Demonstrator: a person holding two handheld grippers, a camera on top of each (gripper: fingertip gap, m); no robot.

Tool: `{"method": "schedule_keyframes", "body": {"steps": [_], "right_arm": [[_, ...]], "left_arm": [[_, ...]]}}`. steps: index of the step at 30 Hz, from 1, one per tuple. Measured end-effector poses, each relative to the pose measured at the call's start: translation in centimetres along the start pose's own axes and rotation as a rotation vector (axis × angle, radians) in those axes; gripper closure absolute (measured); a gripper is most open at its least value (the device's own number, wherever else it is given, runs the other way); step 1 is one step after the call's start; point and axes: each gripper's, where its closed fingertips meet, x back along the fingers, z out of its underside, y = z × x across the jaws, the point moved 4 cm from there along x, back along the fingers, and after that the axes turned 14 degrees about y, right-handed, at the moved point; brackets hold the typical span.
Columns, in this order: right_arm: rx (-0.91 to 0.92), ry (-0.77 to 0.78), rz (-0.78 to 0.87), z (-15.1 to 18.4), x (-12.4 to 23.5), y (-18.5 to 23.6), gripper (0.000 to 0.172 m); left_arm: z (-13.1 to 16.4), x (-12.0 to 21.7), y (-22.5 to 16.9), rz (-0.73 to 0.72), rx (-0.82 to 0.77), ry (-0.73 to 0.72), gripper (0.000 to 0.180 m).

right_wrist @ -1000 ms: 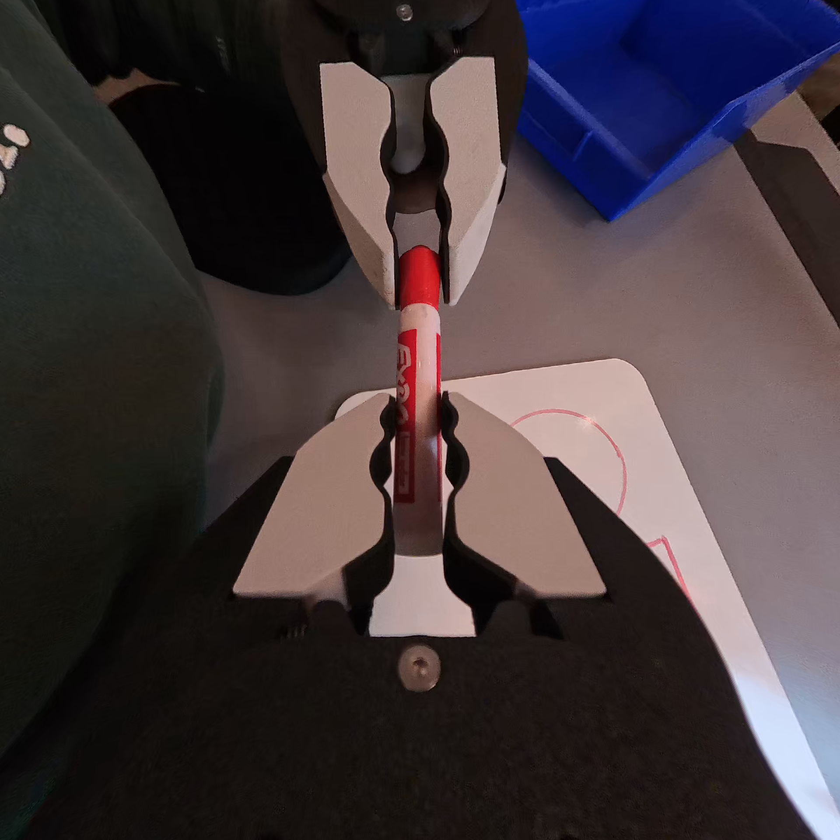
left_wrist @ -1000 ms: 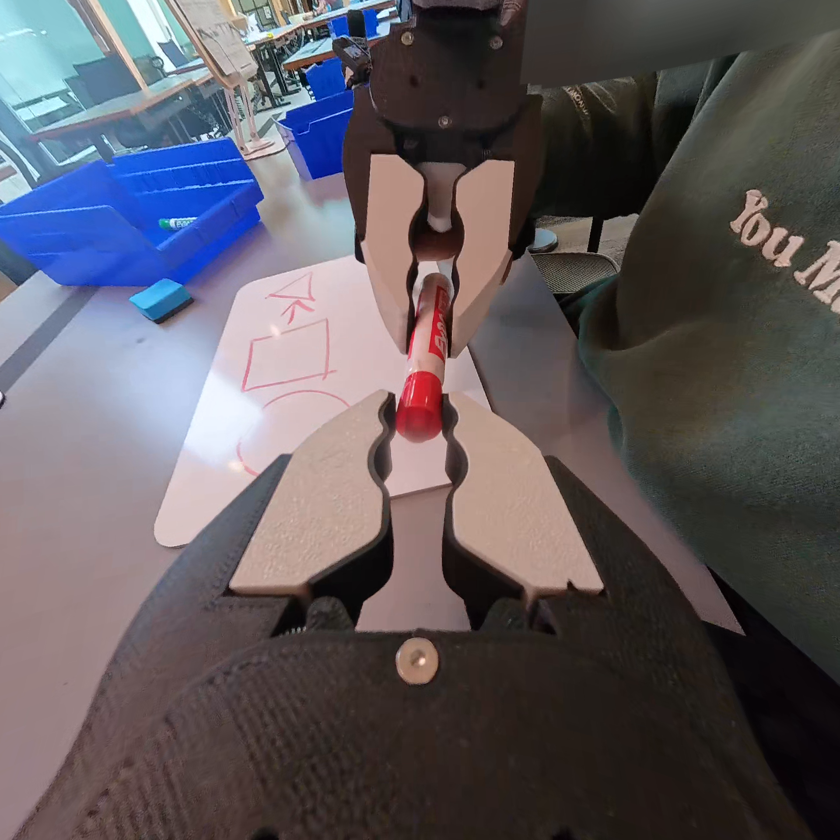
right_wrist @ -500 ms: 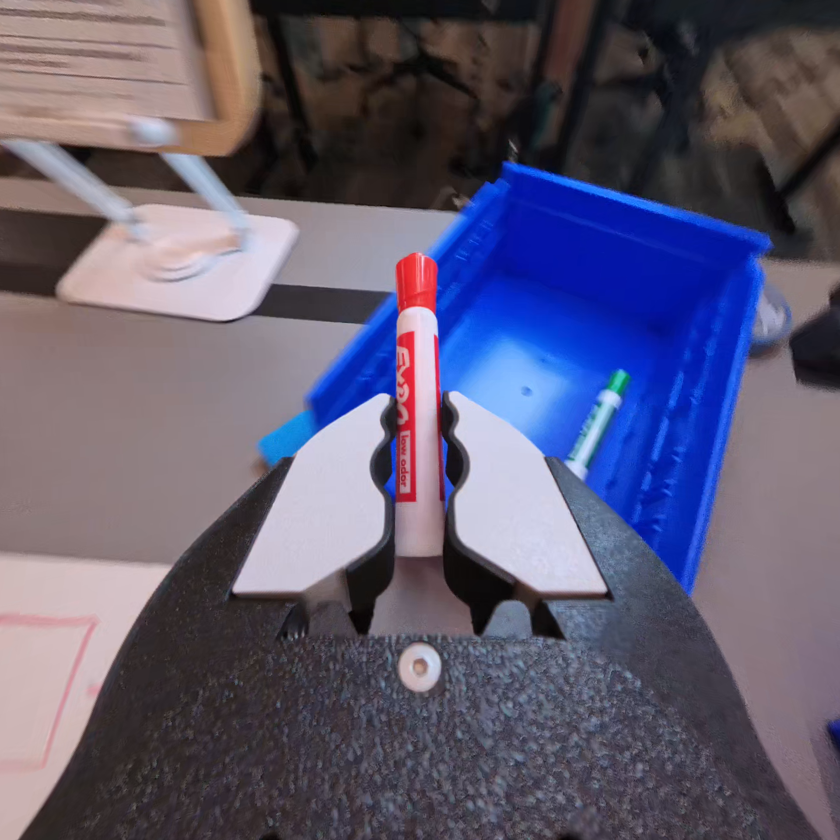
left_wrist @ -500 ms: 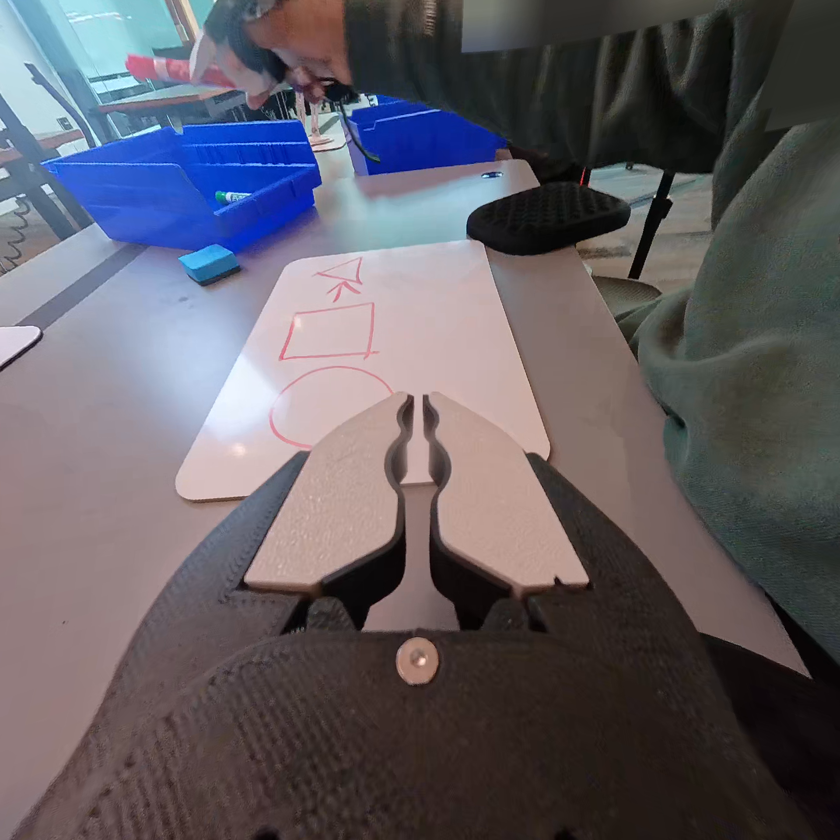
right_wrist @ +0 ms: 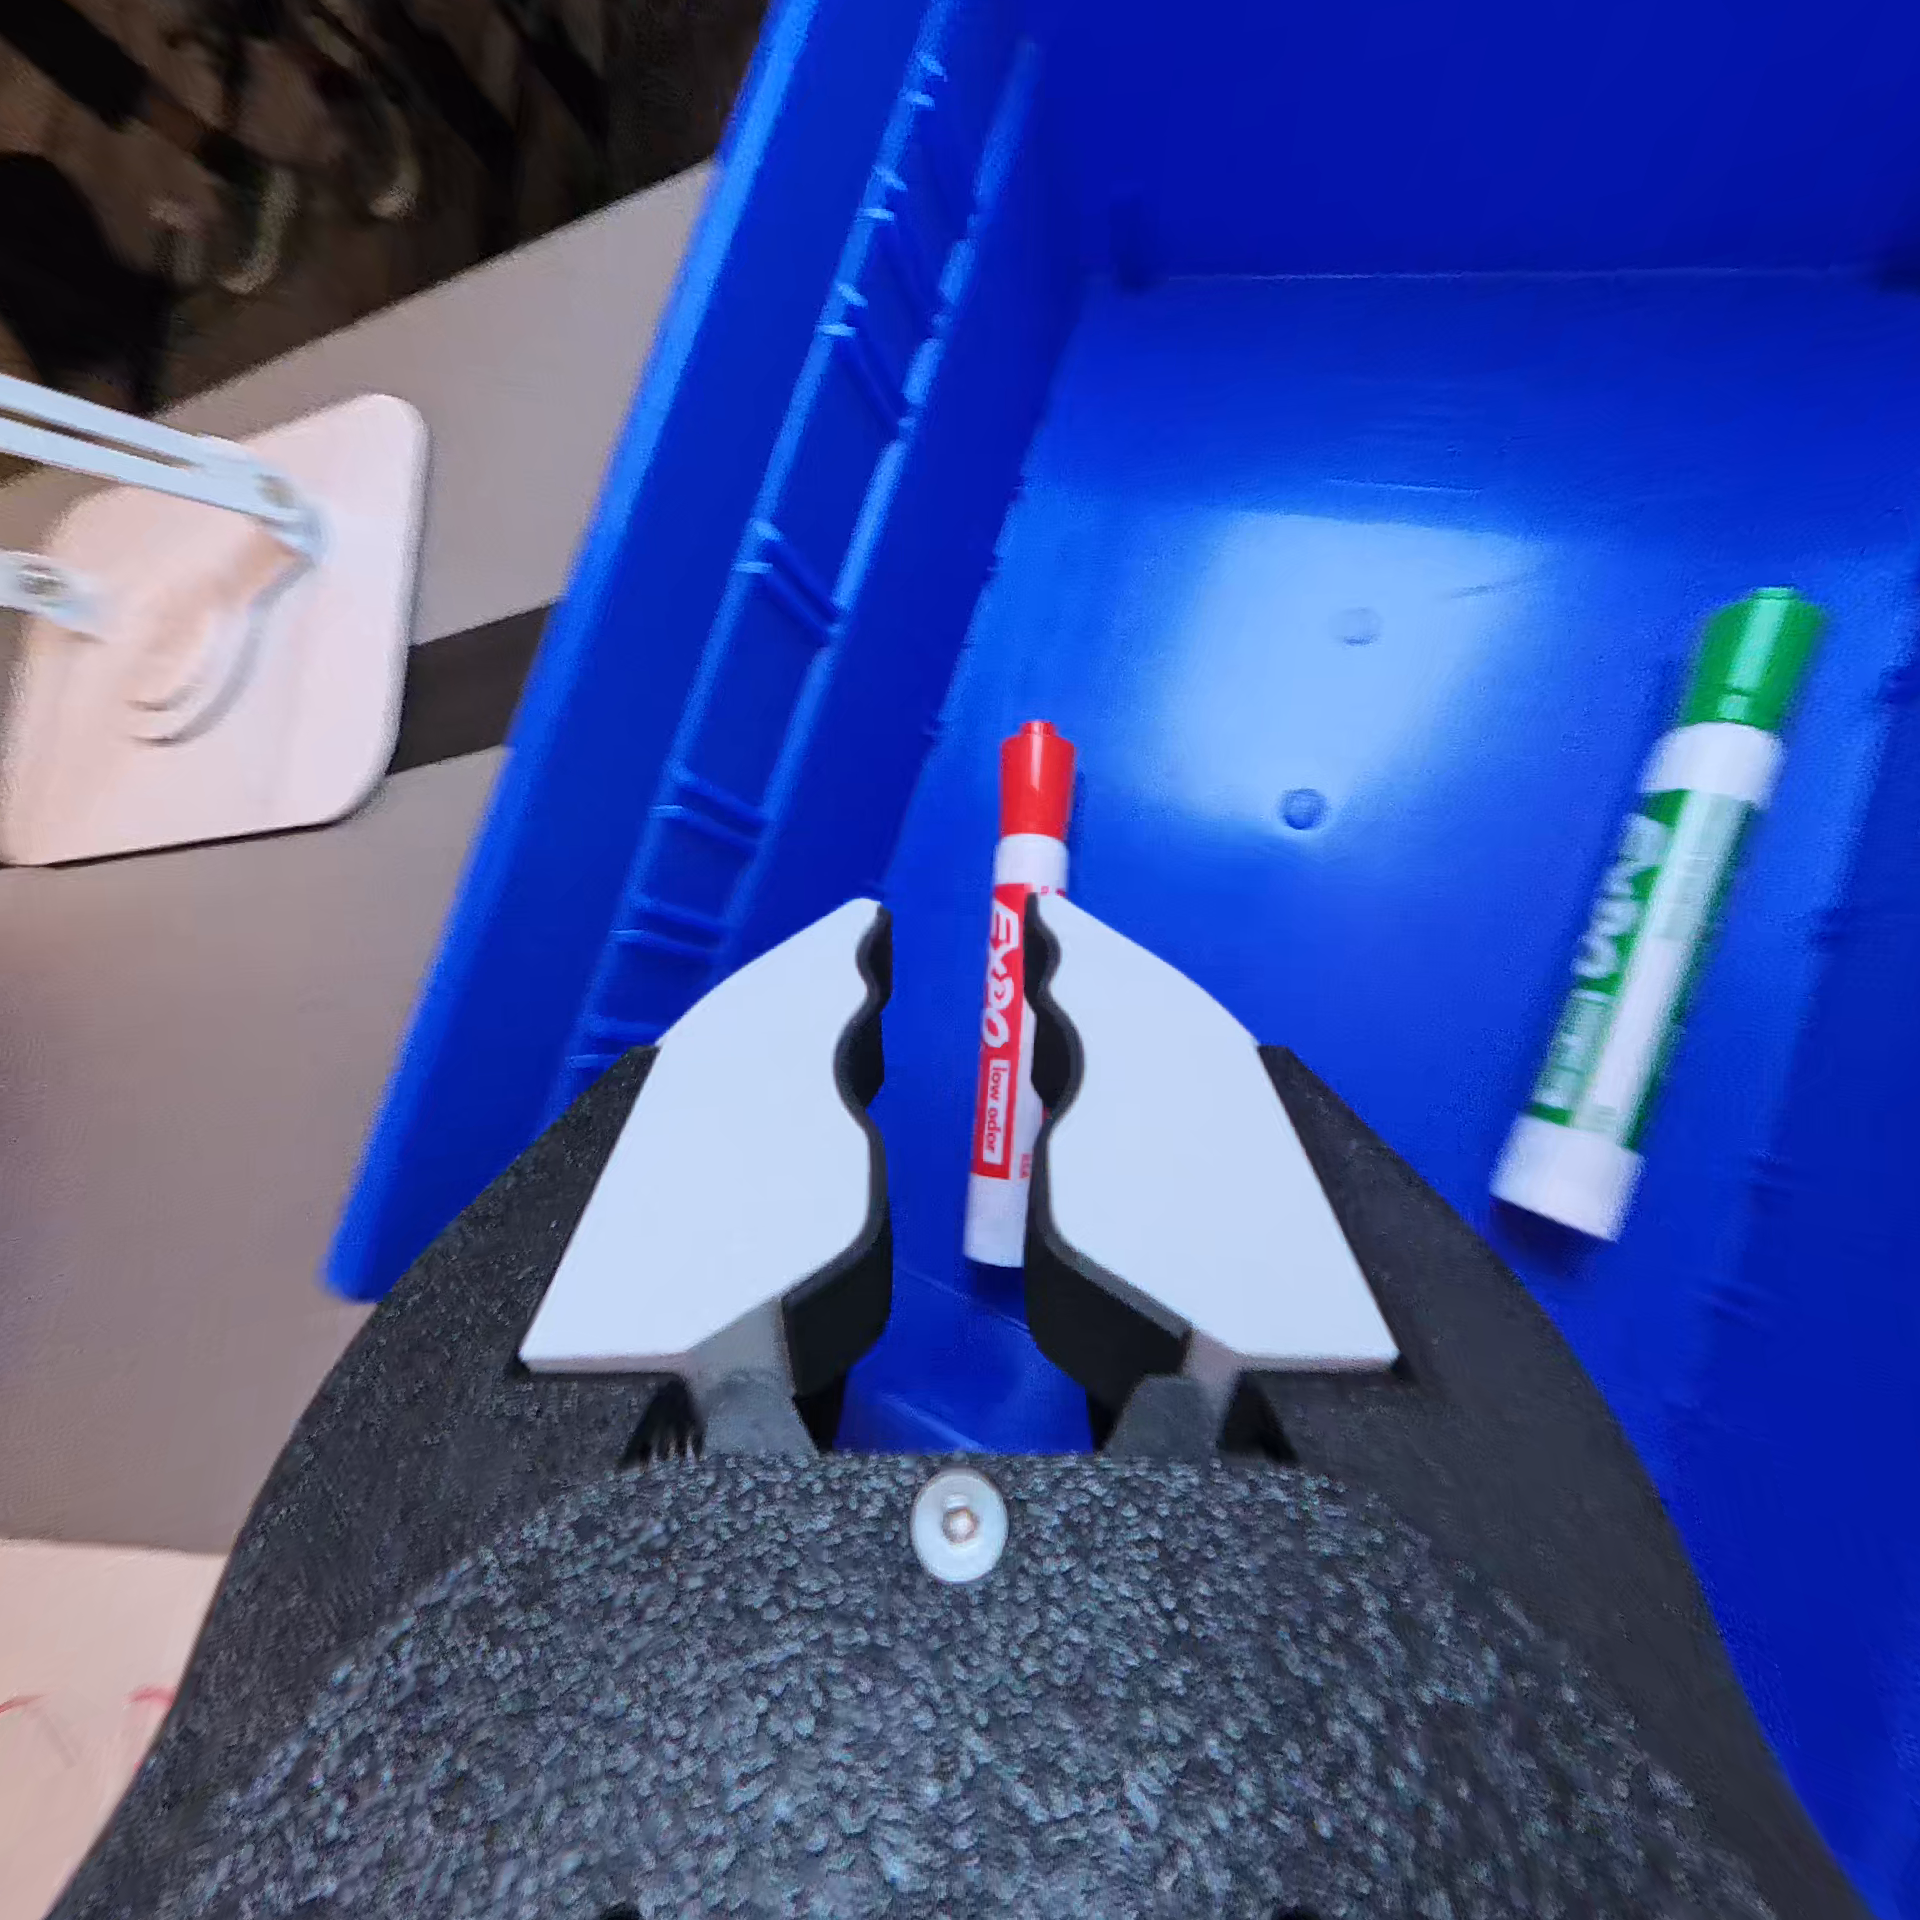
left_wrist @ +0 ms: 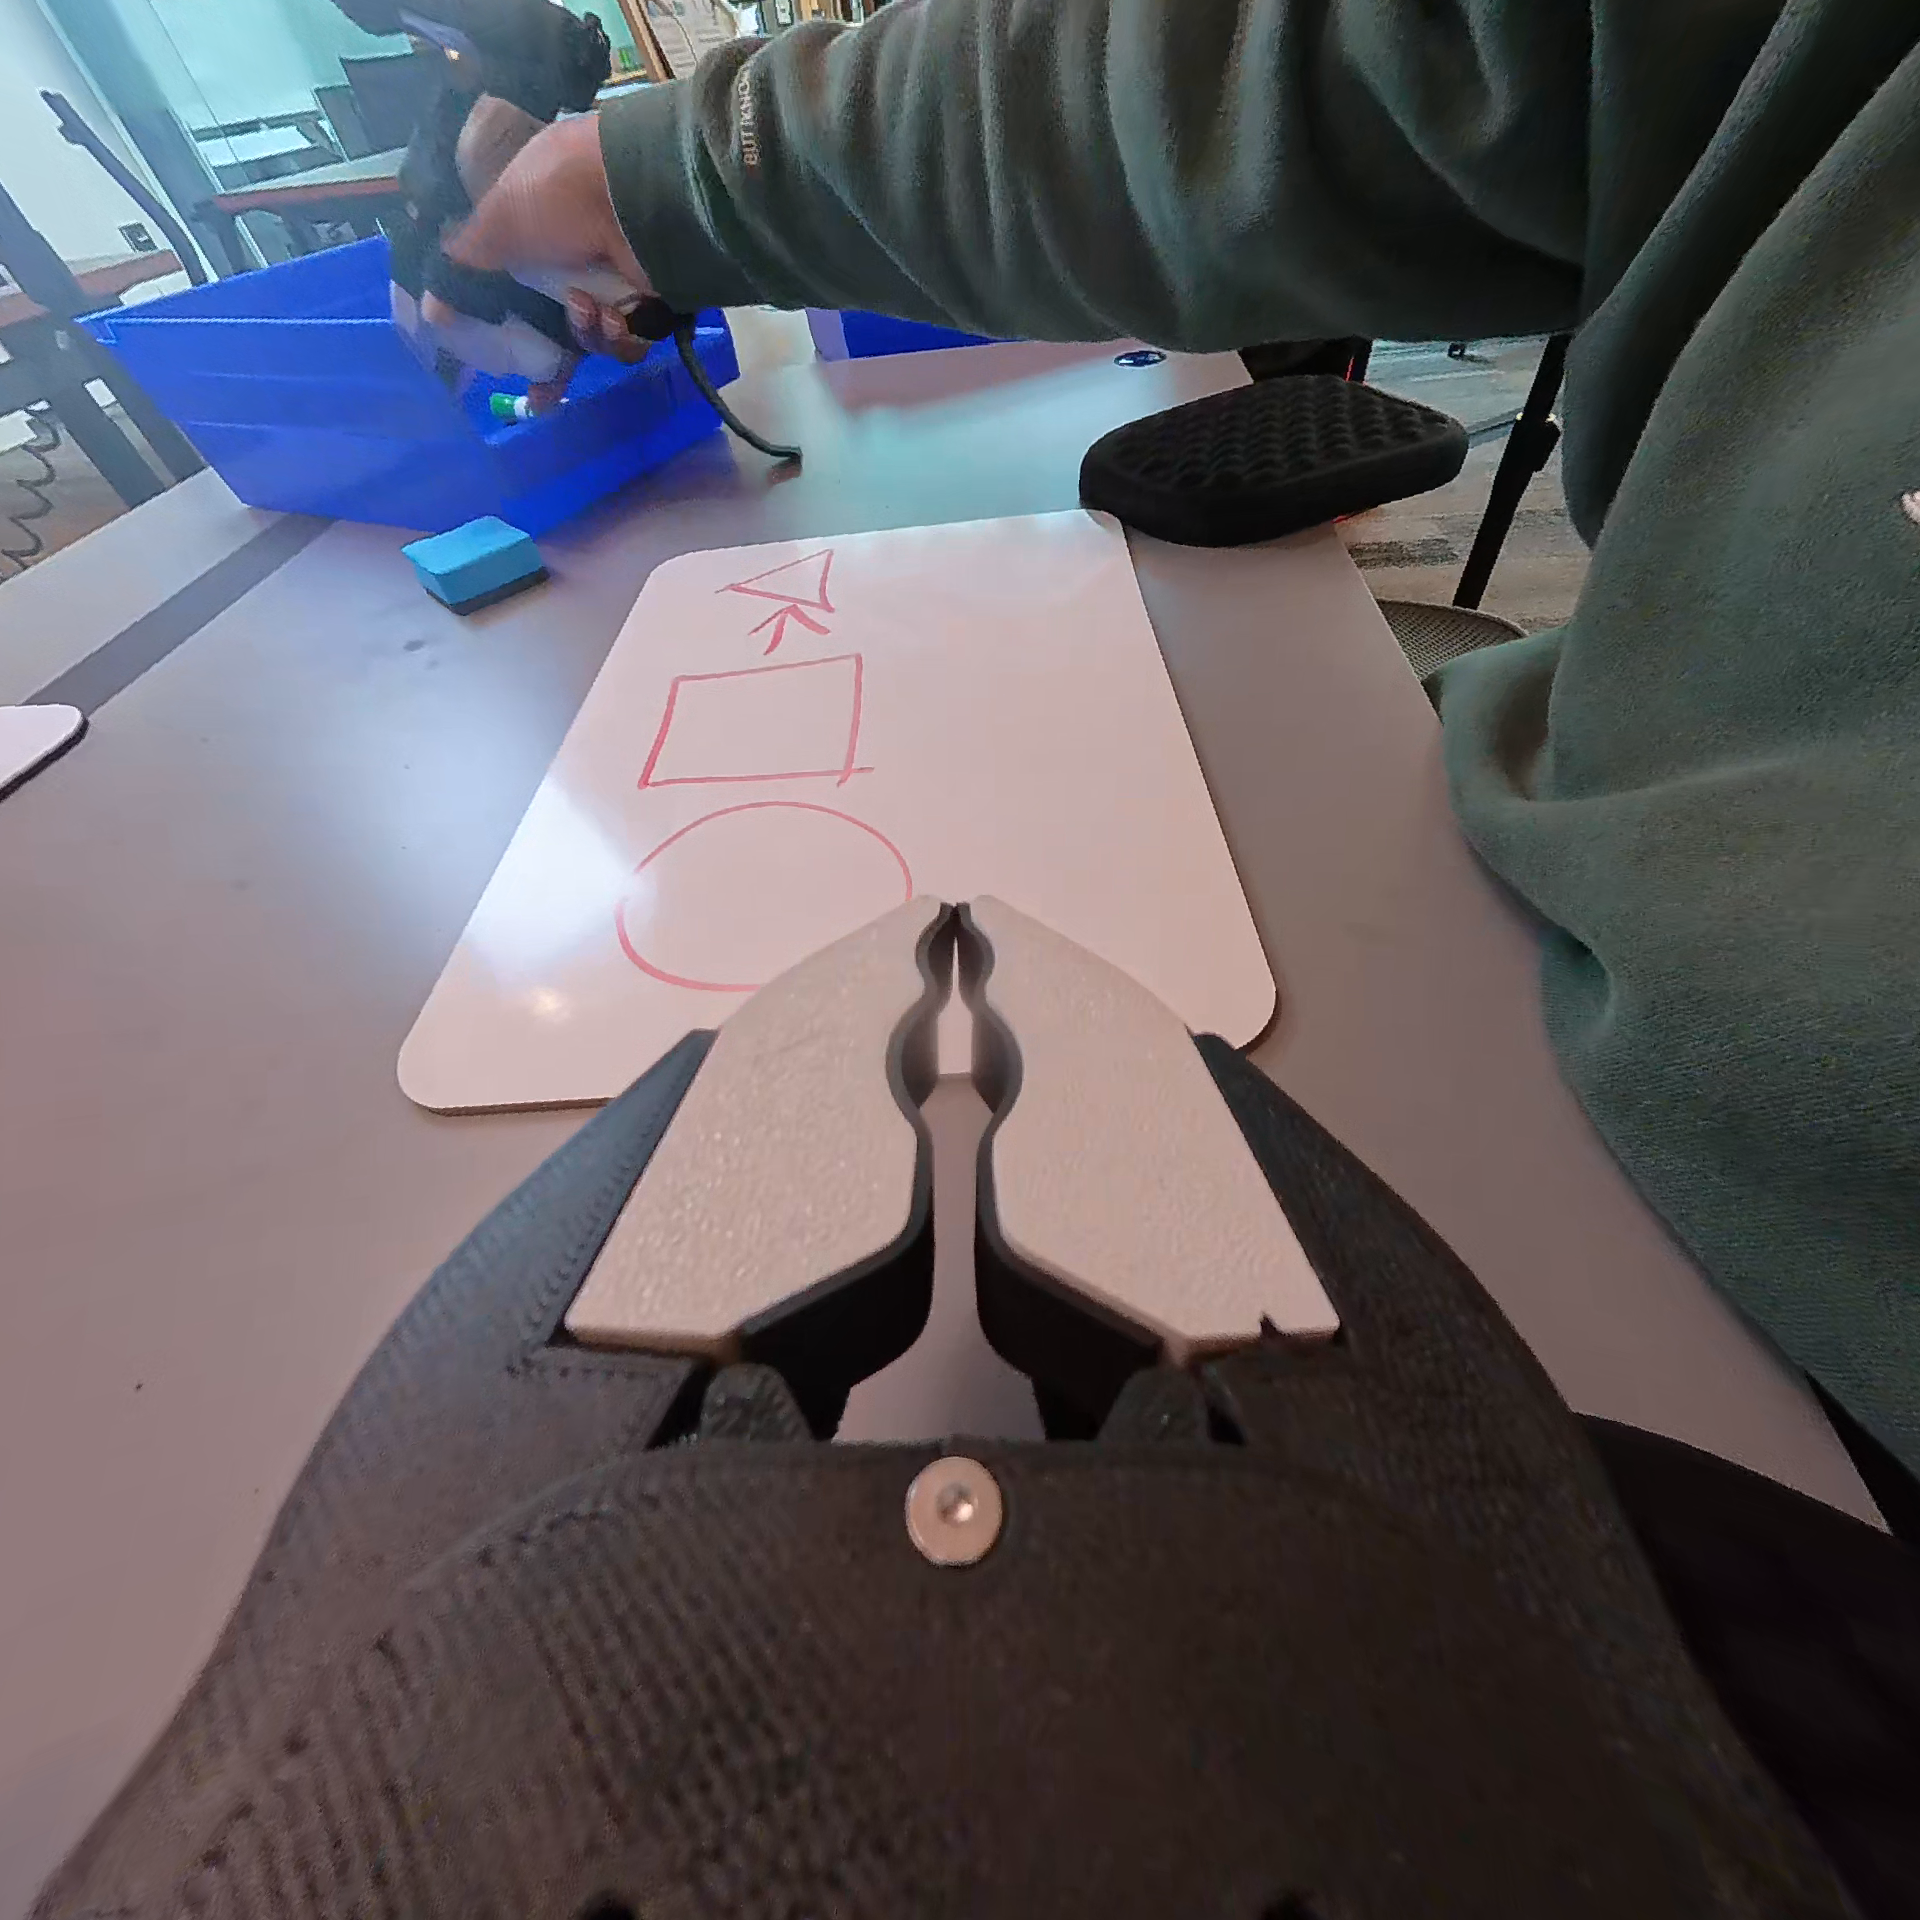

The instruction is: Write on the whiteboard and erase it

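Observation:
The whiteboard (left_wrist: 987, 779) lies on the grey table with a red triangle, square and circle drawn on it. My left gripper (left_wrist: 956, 914) is shut with nothing between its pads, just above the board's near edge. My right gripper (right_wrist: 956, 914) is open inside the blue bin (right_wrist: 1351, 416). The capped red marker (right_wrist: 1013, 987) lies between its fingers, against the right finger (right_wrist: 1122, 1039), with a clear gap to the left one. In the left wrist view the right gripper (left_wrist: 488, 301) reaches into the bin (left_wrist: 312, 395) at the far left. A blue eraser (left_wrist: 473, 561) sits on the table before the bin.
A green marker (right_wrist: 1662, 914) lies in the bin to the right of the red one. A black chair armrest (left_wrist: 1268, 457) touches the board's far right corner. A person's green sleeve (left_wrist: 1143, 187) spans the top. A sign stand's base (right_wrist: 208, 623) stands left of the bin. The tips of one gripper are about 55 cm away from the tips of the other. The blue eraser (left_wrist: 473, 561) lies around 15 cm away from my right fingertips.
My left gripper let go of the red marker's cap and shut on air. My right gripper carried the marker to the blue bin and opened, so the marker is out of its grasp.

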Motion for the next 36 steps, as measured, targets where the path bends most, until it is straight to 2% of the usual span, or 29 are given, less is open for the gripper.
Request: {"method": "schedule_keyframes", "body": {"steps": [4, 8, 11, 13, 16, 19, 21, 23, 25, 30, 33, 36], "right_arm": [[0.09, -0.104, -0.121, -0.5, 2.1, 2.6, 0.135], [0.337, -0.25, -0.17, 0.3, 5.6, 6.1, 0.129], [0.55, -0.317, -0.12, 2.6, 7.7, 8.6, 0.13], [0.676, -0.258, -0.079, 4.9, 7.7, 10.3, 0.132], [0.794, -0.034, -0.05, 8.8, 5.2, 11.9, 0.131], [0.734, 0.151, -0.018, 11.0, 1.5, 11.6, 0.123], [0.691, 0.183, 0.023, 11.1, -0.4, 10.8, 0.119], [0.648, 0.179, 0.04, 10.7, -1.6, 10.1, 0.113], [0.617, 0.154, 0.013, 10.2, -2.1, 10.2, 0.115], [0.551, 0.1, 0.094, 9.4, -2.7, 10.0, 0.108], [0.522, 0.045, 0.162, 9.0, -3.3, 9.5, 0.121], [0.56, 0.022, 0.159, 9.1, -3.5, 9.7, 0.123]], "left_arm": [[0.0, 0.0, 0.0, -0.006, -0.004, -0.002, 0.18], [-0.1, 0.1, 0.2, -0.017, 0.0, -0.007, 0.18], [0.0, 0.1, 0.5, -0.029, 0.007, -0.009, 0.18], [0.0, 0.0, 0.6, -0.032, 0.014, -0.007, 0.18], [0.2, -0.4, 0.5, -0.022, 0.013, 0.007, 0.18], [0.2, -0.4, 0.3, -0.03, -0.007, 0.014, 0.18], [0.2, -0.2, 0.3, -0.037, -0.015, 0.014, 0.18], [0.2, -0.1, 0.3, -0.042, -0.015, 0.012, 0.18], [0.3, -0.1, 0.4, -0.036, -0.008, 0.012, 0.18], [0.4, -0.2, 0.3, -0.028, -0.008, 0.021, 0.18], [0.4, -0.2, 0.3, -0.03, -0.016, 0.026, 0.18], [0.5, -0.2, 0.2, -0.033, -0.018, 0.027, 0.18]]}}
